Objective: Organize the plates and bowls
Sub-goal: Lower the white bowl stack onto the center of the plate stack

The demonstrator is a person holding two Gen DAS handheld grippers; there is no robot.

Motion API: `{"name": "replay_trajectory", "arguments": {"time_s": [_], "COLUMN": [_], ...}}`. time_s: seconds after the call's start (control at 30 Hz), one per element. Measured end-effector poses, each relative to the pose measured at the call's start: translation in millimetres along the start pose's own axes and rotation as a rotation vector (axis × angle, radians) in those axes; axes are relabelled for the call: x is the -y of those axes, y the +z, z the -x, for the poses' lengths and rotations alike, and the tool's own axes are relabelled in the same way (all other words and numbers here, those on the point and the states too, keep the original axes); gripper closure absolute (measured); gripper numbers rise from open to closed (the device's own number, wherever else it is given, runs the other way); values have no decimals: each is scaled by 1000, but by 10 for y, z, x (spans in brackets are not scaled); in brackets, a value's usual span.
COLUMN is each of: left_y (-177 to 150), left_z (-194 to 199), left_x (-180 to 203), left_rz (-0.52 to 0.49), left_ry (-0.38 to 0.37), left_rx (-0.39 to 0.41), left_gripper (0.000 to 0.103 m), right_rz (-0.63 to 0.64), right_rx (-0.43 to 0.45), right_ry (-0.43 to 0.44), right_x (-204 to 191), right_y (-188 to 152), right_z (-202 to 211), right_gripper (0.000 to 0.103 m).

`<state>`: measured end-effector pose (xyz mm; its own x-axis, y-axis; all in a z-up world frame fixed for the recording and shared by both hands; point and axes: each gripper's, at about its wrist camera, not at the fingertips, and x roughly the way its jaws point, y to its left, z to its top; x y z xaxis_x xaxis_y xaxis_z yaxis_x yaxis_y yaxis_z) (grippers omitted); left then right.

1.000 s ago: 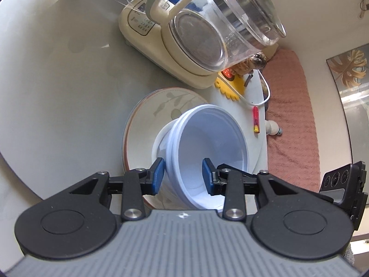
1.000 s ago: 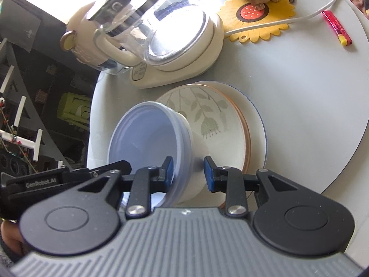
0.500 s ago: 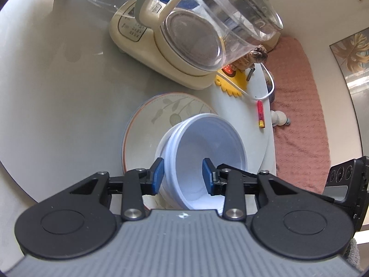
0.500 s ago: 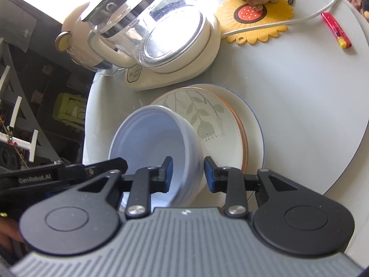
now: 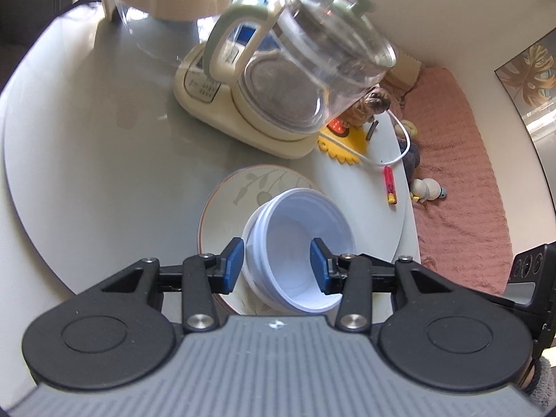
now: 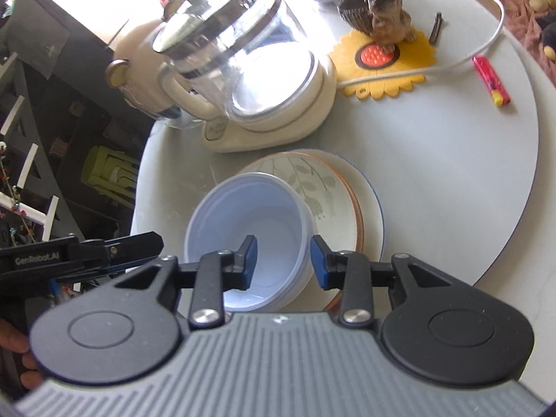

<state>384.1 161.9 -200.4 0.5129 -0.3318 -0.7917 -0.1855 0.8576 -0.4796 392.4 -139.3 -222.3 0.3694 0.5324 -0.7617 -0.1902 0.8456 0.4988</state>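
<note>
A stack of white plastic bowls (image 5: pixel 299 243) sits on a stack of plates (image 5: pixel 239 187) with a leaf pattern on the round table. It also shows in the right wrist view, bowls (image 6: pixel 250 236) on plates (image 6: pixel 351 201). My left gripper (image 5: pixel 276 266) is open, its blue pads either side of the bowls' near left wall, above the bowls. My right gripper (image 6: pixel 283 262) is open, its pads straddling the bowls' right wall, and is apart from it.
A glass kettle (image 5: pixel 305 66) on a cream base (image 5: pixel 222 118) stands just behind the plates. A yellow sunflower mat (image 6: pixel 382 59) with a dog figurine (image 6: pixel 385 7), a white cable (image 6: pixel 451 66) and a red lighter (image 6: pixel 491 81) lie at the far right. The table edge (image 6: pixel 521 229) curves at right.
Both grippers have pulled back and risen away from the bowls, which now rest flatter on the plates. The bowls look smaller in both views.
</note>
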Motion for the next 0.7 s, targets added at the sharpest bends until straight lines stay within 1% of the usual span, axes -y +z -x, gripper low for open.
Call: {"name": "replay_trajectory", "arguments": {"time_s": [0.3, 0.7], "left_y": [-166, -618], "left_z": [540, 1298], "left_x": [433, 1071], "left_rz": [-102, -213], "left_ry": [35, 58], "left_rx": [99, 235], "left_gripper": [55, 55], "right_rz": [65, 165], "right_rx": [96, 240], "right_ry": [16, 26], "right_x": [-117, -199], "right_y": [-121, -376], "right_z": [533, 1393], "right_gripper": [66, 65]}}
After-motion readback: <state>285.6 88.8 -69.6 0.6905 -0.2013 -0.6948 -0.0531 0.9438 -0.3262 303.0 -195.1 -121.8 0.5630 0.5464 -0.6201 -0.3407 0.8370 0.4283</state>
